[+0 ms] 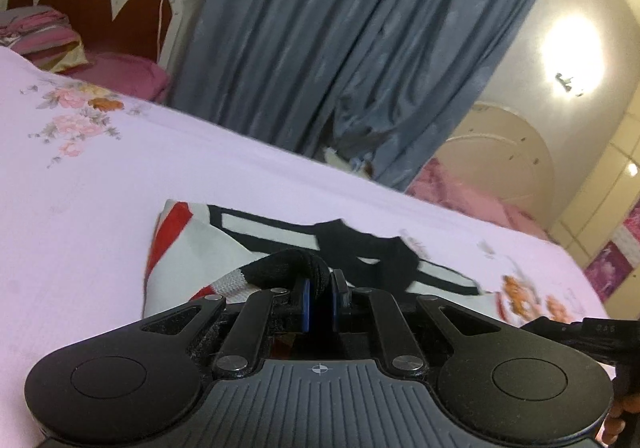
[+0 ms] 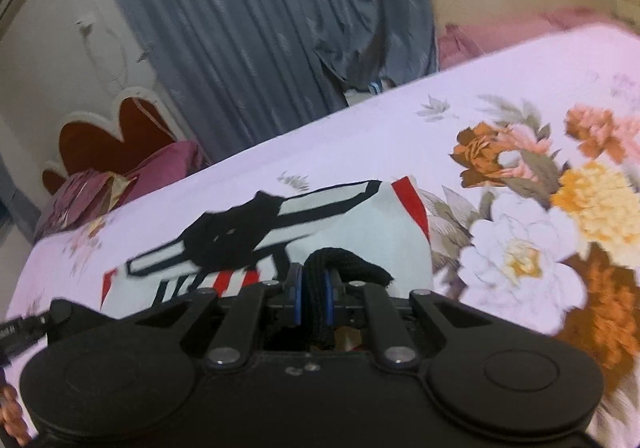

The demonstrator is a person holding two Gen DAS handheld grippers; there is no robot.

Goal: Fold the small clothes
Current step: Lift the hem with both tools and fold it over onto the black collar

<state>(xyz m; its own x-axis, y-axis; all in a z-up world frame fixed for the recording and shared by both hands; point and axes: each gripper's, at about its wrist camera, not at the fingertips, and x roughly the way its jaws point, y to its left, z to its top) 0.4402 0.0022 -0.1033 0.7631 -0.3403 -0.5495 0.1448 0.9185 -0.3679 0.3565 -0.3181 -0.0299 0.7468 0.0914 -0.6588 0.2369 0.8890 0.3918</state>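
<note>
Left wrist view: my left hand-held gripper [image 1: 319,298] is clamped on the black ribbed hem of the small garment [image 1: 208,244], which lies on the bed [image 1: 100,208] from 9 to 2 o'clock of the jaws. Right wrist view: my right hand-held gripper [image 2: 313,298] pinches the same black hem; the garment [image 2: 360,232] spreads toward 11 o'clock. The fabric is light, soft and limp, so I judge it will sag; the thick ribbed hem gives the firmest hold.
</note>
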